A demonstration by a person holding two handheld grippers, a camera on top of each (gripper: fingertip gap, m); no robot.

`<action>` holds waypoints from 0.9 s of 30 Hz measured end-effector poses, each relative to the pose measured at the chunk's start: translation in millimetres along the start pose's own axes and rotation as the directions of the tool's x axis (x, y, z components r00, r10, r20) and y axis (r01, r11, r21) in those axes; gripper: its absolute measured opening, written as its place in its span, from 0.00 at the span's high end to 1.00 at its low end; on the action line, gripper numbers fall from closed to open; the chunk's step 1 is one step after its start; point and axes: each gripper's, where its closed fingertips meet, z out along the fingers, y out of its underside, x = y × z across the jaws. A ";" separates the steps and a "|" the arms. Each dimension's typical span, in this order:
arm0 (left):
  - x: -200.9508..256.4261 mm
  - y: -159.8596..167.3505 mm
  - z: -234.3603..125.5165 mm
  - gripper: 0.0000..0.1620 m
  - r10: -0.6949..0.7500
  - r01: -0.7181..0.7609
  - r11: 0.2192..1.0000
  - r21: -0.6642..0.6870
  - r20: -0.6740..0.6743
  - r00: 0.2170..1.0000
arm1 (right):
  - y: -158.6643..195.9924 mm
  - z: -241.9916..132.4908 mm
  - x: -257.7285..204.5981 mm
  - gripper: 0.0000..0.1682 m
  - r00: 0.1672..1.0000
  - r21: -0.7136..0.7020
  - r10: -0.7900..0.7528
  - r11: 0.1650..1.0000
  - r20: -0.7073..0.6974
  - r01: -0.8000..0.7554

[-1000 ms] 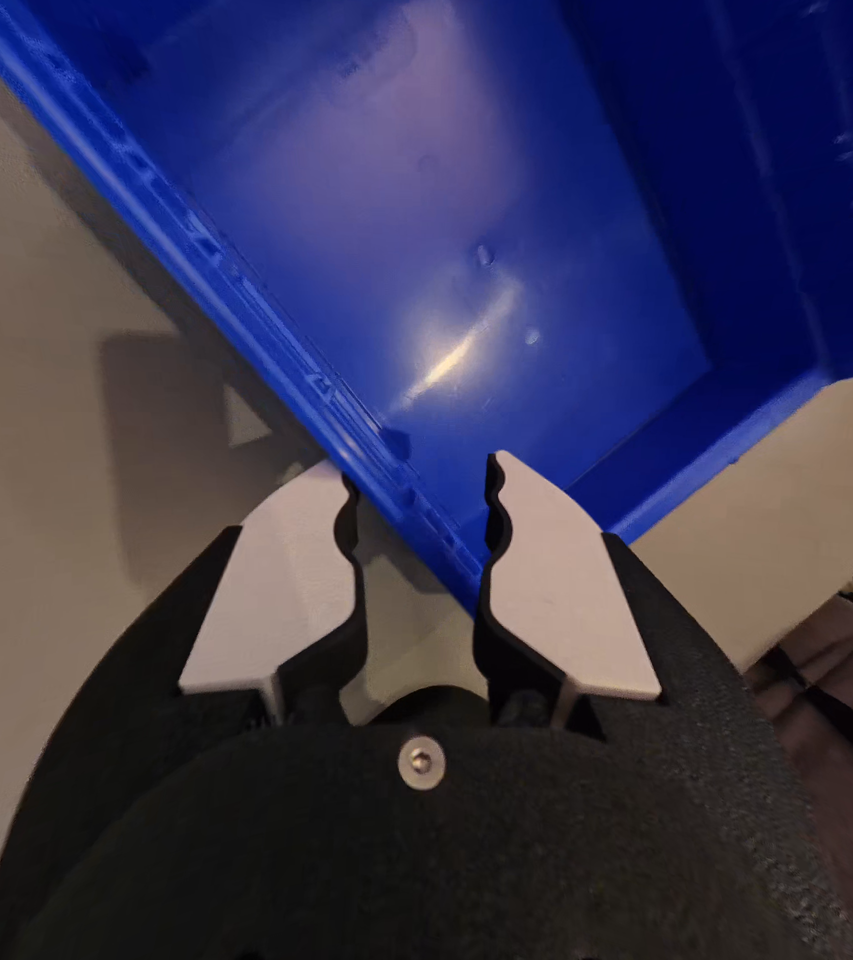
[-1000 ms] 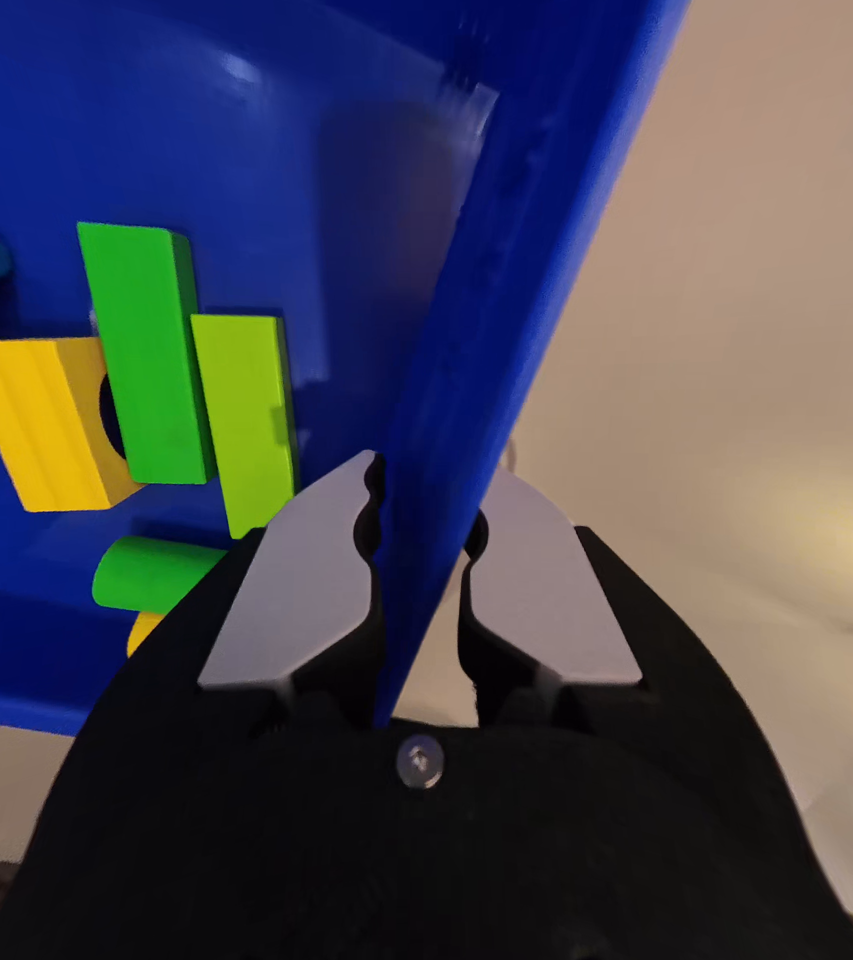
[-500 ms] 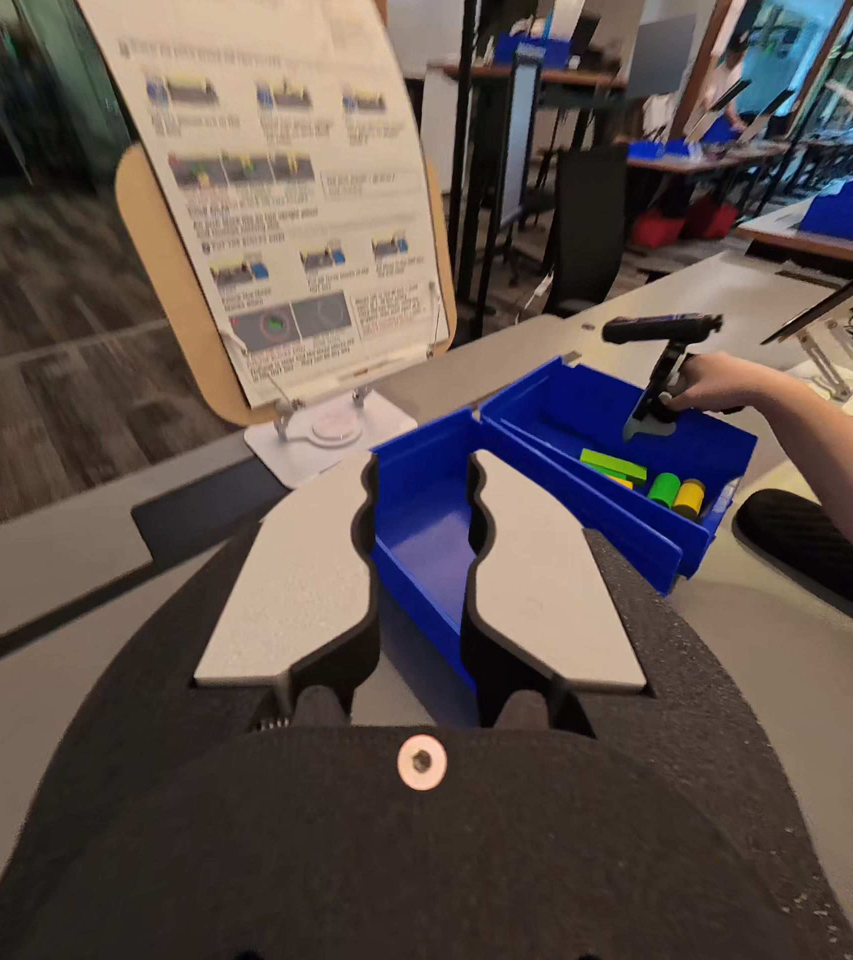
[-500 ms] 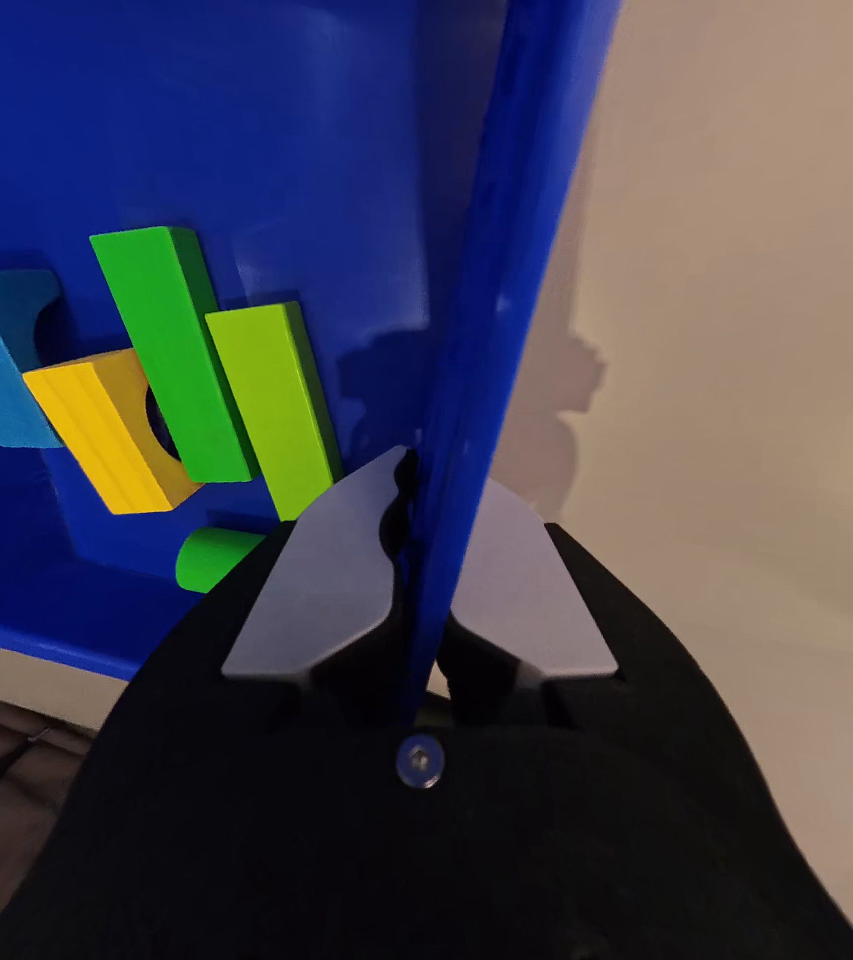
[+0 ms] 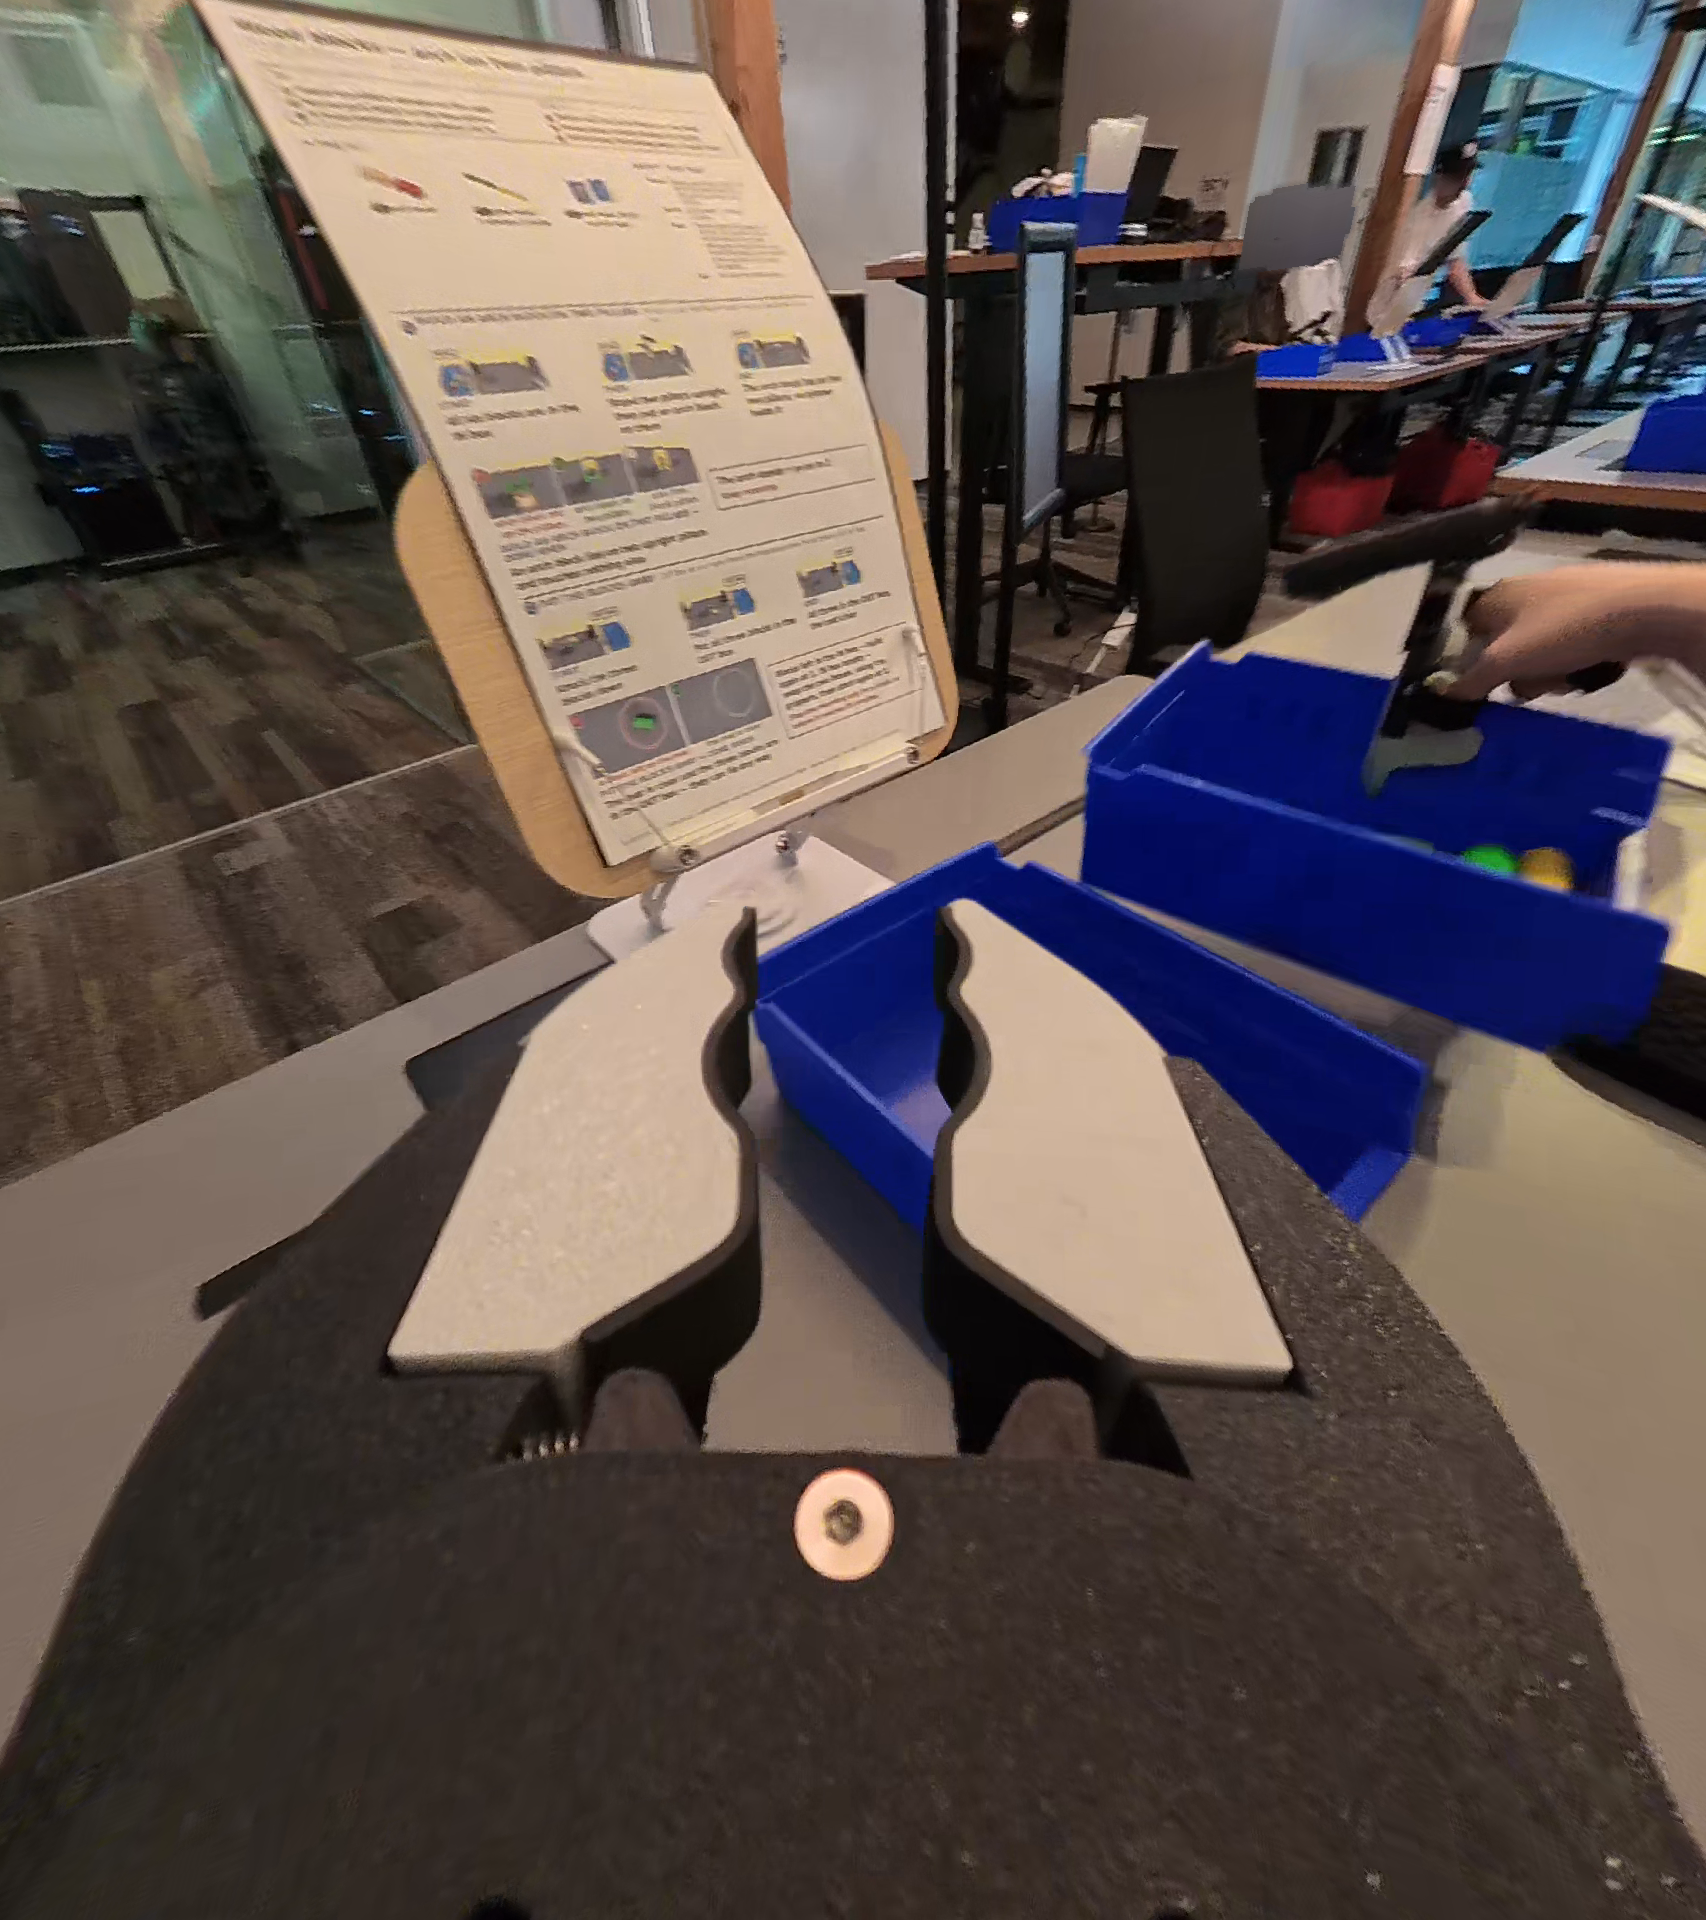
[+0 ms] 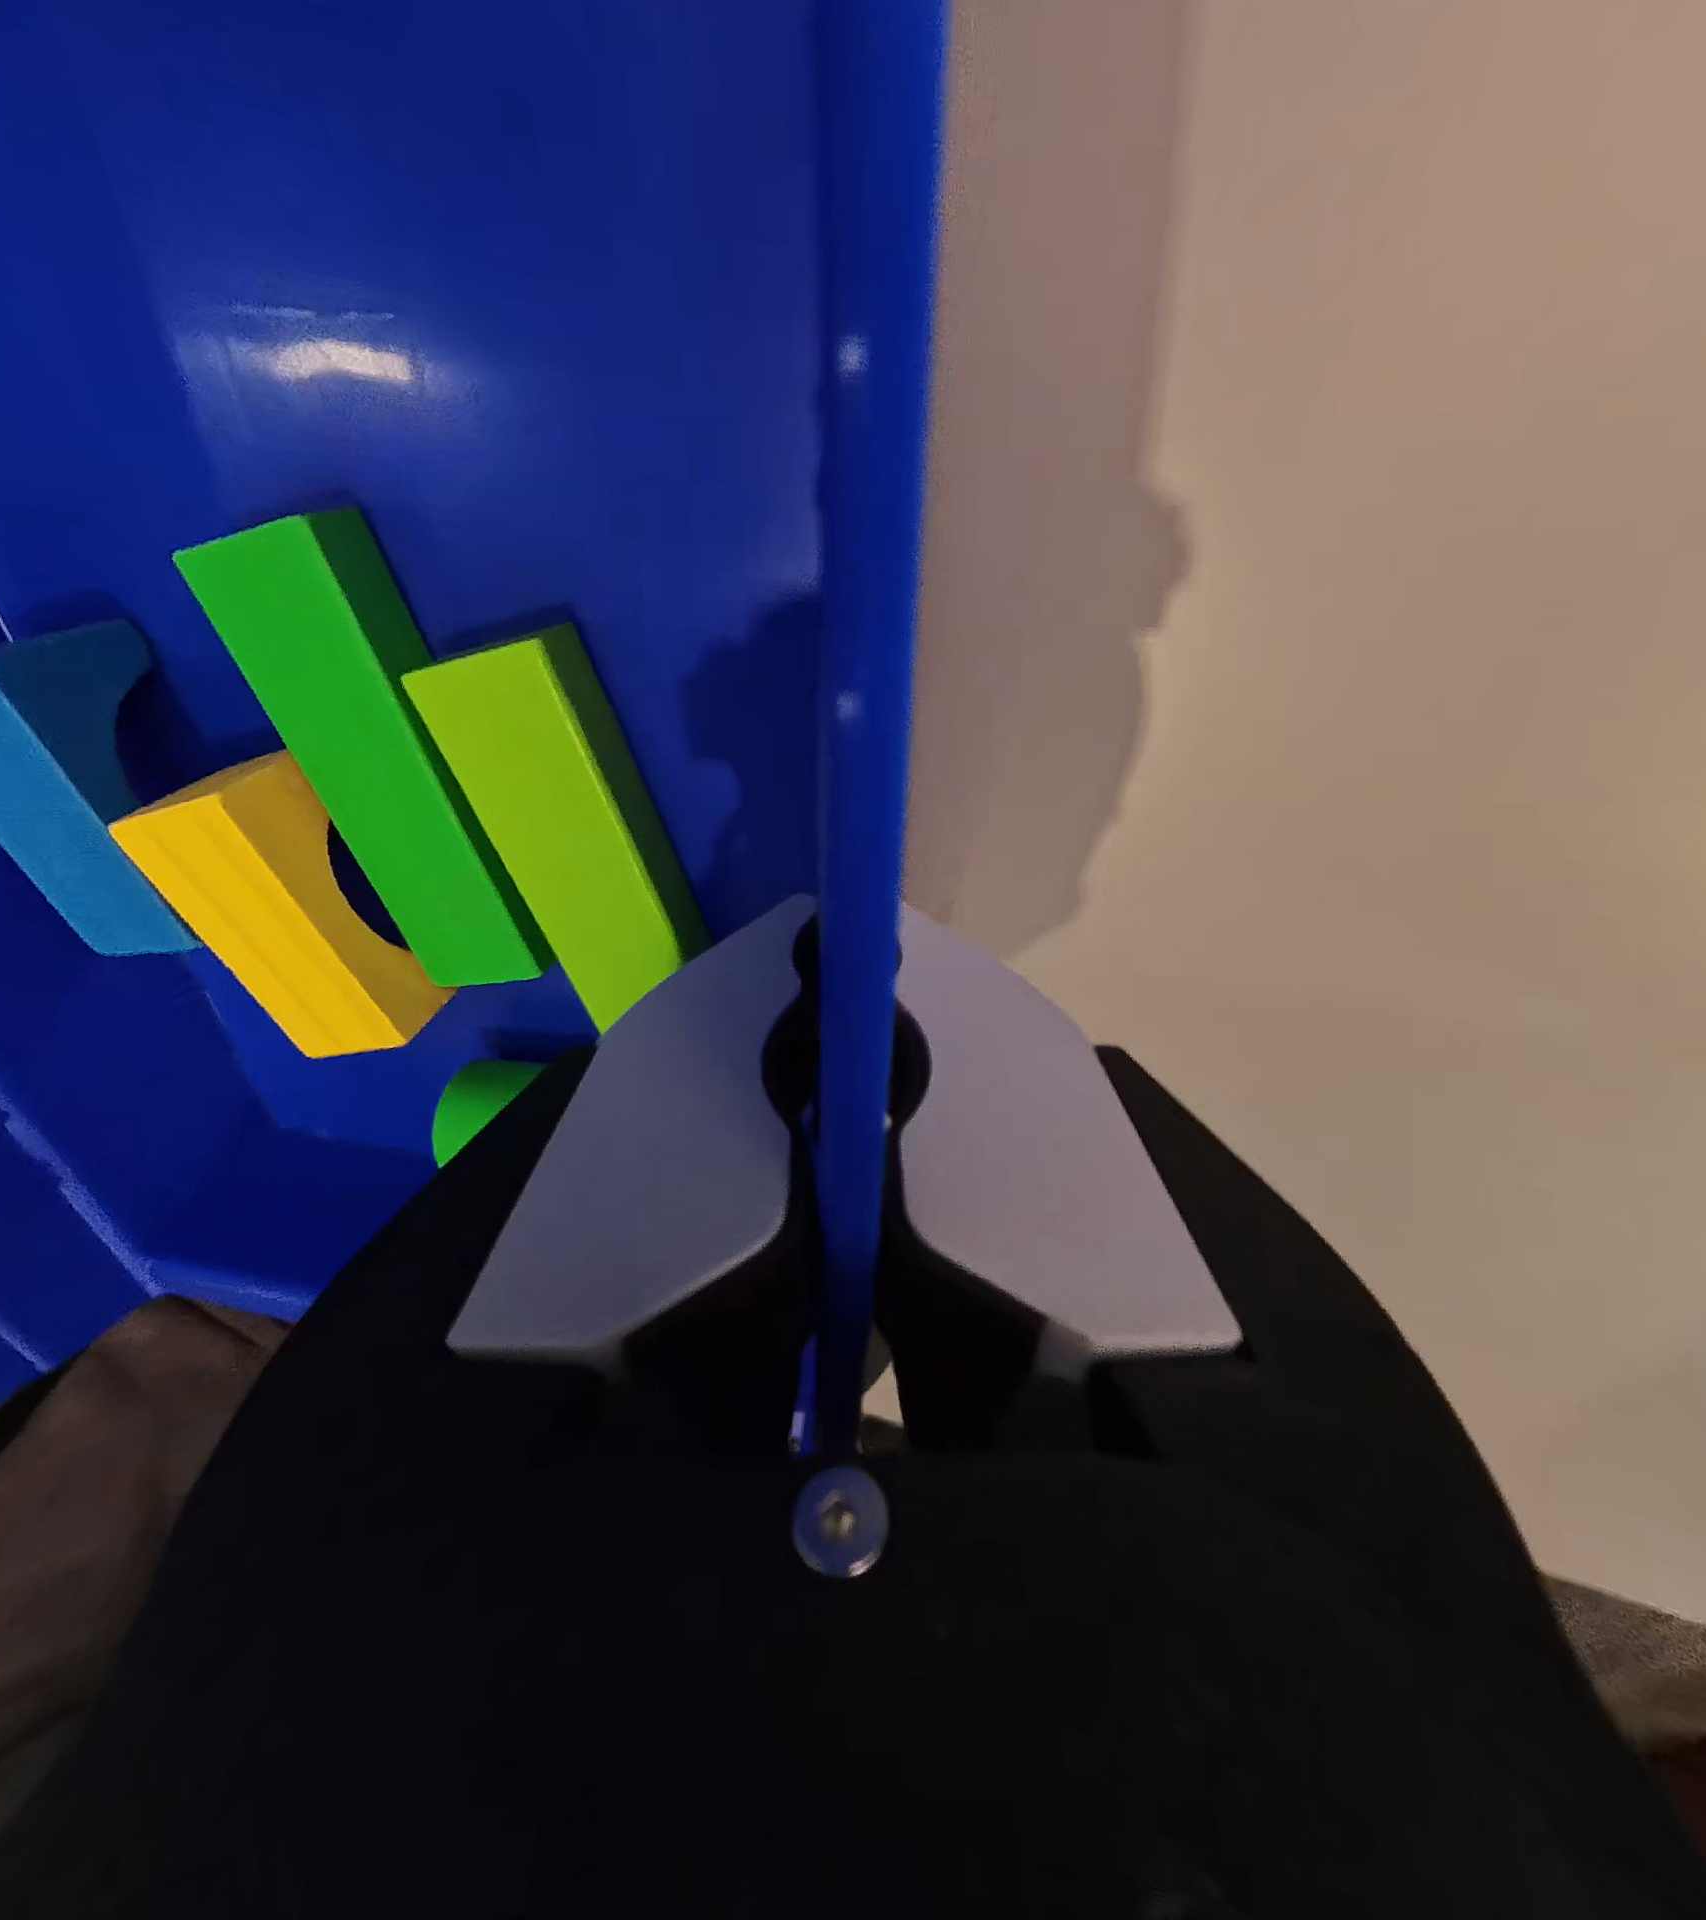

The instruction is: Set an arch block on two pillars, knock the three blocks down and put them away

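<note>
The blocks lie loose on the floor of the blue bin [image 6: 433, 312]: a blue arch block [image 6: 18, 790], a yellow arch block [image 6: 257, 914], a dark green bar [image 6: 361, 748], a lime bar [image 6: 558, 821] and a green cylinder [image 6: 475, 1117] half hidden behind your right tool [image 6: 849, 966]. That tool is clamped on the bin's side wall, one finger inside and one outside, with the lime bar just beside the inner finger. You appear to be moving the bin into place before any building, so next set it flat on the worktop [image 5: 1555, 1351], let go of the wall and reach for two pillars. Your left tool [image 5: 844, 940] hovers with its jaws apart, holding nothing, aimed at a second, seemingly empty bin [image 5: 1192, 997].
</note>
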 end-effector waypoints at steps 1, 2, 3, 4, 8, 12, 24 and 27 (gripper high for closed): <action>-4.8 0.9 -2.8 0.80 0.001 -0.001 1.000 0.001 0.018 1.000 | -3.0 -18.3 -5.1 0.95 1.000 0.013 0.001 1.000 -0.016 -0.001; -10.2 3.1 -4.7 0.80 -0.006 0.006 1.000 -0.005 0.032 0.999 | -7.0 -37.5 -12.1 0.96 0.999 0.023 -0.001 1.000 -0.039 0.002; -16.6 6.2 -6.3 0.80 -0.024 0.025 1.000 -0.015 0.047 0.999 | -12.6 -56.3 -21.5 0.96 0.998 0.032 -0.010 0.999 -0.067 0.013; -23.9 9.6 -7.7 0.79 -0.054 0.056 0.998 -0.023 0.065 0.996 | -19.3 -73.7 -33.9 0.96 0.995 0.038 -0.026 0.999 -0.097 0.029; -48.2 22.3 -14.7 0.70 -0.194 0.198 0.980 -0.036 0.094 0.977 | -54.2 -116.1 -110.6 0.96 0.973 0.004 -0.145 0.989 -0.177 0.148; -74.6 21.6 -29.8 0.68 -0.326 0.323 0.945 0.047 0.148 0.934 | -101.7 -107.9 -215.4 0.96 0.934 -0.016 -0.326 0.945 -0.146 0.327; -137.7 22.7 -123.5 0.60 -0.431 0.352 0.902 0.249 0.471 0.770 | -178.2 12.2 -477.9 0.95 0.805 -0.008 -0.572 0.814 0.156 0.580; -140.1 19.0 -137.1 0.61 -0.421 0.326 0.906 0.270 0.509 0.751 | -182.5 38.2 -506.8 0.96 0.807 -0.021 -0.559 0.820 0.191 0.572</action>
